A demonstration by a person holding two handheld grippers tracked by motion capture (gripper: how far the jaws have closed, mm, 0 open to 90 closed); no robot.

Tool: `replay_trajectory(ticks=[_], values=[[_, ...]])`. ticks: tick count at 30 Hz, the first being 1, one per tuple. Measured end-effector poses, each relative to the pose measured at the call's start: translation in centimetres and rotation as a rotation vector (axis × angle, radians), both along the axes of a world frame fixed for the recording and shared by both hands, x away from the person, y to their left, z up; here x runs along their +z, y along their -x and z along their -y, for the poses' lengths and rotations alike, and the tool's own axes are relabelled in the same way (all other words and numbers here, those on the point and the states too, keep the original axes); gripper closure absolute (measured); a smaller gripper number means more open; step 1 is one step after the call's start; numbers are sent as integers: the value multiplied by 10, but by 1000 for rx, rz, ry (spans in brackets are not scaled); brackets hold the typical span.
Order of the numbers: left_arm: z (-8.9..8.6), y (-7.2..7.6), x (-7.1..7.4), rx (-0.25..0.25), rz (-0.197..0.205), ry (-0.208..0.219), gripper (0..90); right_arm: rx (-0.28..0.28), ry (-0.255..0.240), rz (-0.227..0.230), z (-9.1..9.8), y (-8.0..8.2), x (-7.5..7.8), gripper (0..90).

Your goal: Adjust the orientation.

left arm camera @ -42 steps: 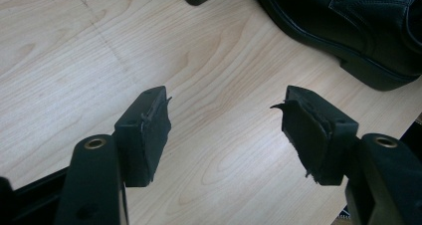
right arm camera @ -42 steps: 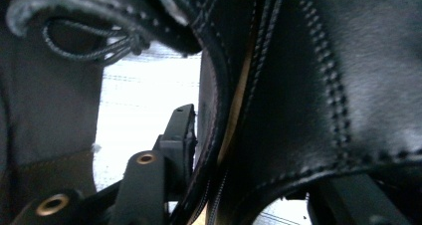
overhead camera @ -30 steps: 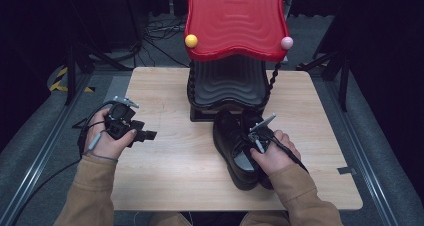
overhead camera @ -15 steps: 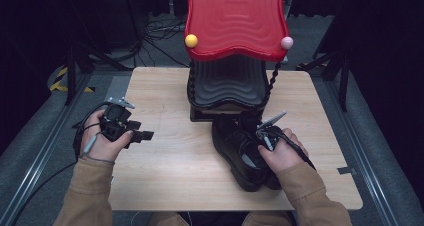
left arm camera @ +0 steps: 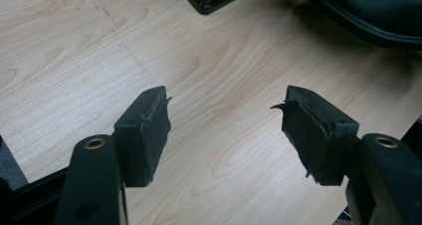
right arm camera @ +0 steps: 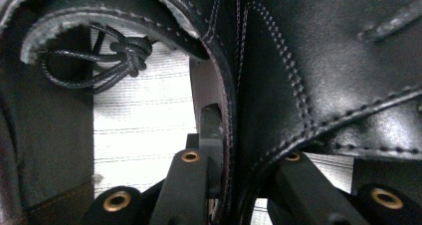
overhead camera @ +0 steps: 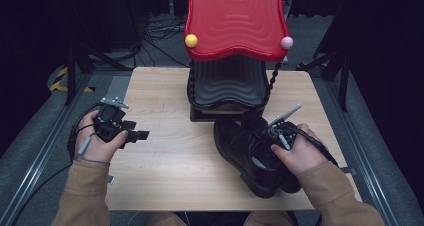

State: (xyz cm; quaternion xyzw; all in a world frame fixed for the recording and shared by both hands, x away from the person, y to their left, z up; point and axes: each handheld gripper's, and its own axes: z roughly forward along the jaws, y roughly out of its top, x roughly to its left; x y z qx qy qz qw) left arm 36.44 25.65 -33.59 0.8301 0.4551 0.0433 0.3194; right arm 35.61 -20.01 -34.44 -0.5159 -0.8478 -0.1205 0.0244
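While the left hand-held gripper (left arm camera: 226,130) stays spread, the right hand-held gripper (right arm camera: 231,185) has clamped the shoe (overhead camera: 250,153) collar.

Colours: black, red, pale wood.
Glossy black leather lace-up shoe (overhead camera: 250,156), stitched seams; rippled red plastic panel (overhead camera: 235,21); yellow ball (overhead camera: 191,40), pink ball (overhead camera: 286,42); light wood-grain worktop (overhead camera: 165,161).

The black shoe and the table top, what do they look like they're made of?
The black lace-up shoe looks like smooth, semi-gloss leather: stitched seams, soft sheen, a raw cut edge at the collar. The pale wooden table top shows printed-looking grain with a matte finish, probably laminate or veneer; I can't tell which.
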Motion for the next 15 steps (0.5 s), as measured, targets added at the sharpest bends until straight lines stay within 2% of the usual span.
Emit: replay_trajectory(ticks=[9, 15], values=[[1, -3, -1, -4, -2, 0, 360, 41, 22, 32, 3, 11, 36, 824], [1, -5, -2, -7, -7, -2, 358, 56, 15, 54, 5, 12, 64, 824]])
